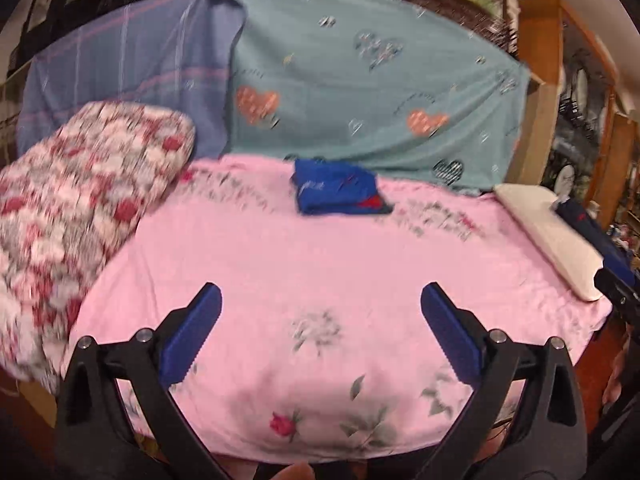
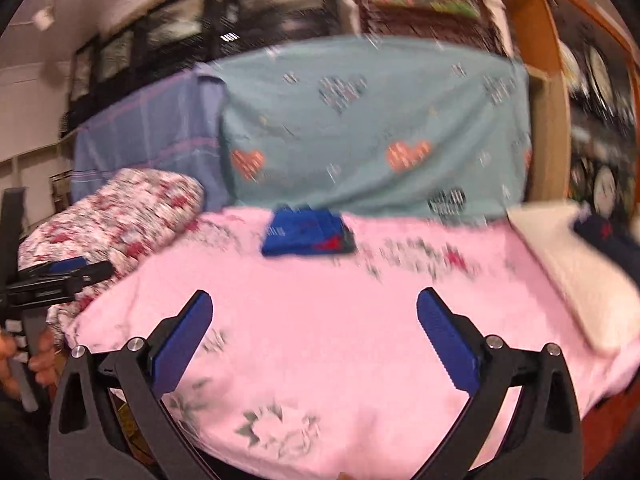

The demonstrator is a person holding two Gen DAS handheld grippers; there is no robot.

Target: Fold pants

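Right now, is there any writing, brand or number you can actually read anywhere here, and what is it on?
None legible.
Folded blue pants: white and red marks, too blurred to read.
Left gripper: pale lettering on its body, too small to read.

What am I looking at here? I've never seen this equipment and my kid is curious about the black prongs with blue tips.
A person holds a two-finger gripper in each hand, each with a camera looking along its fingers. One picture is from the left gripper, the other from the right gripper. Both are open and hold nothing. Ahead is a bed with a pink floral sheet. The folded blue pants lie at its far side, a floral quilt at the left, a white pillow at the right. The views are blurred.
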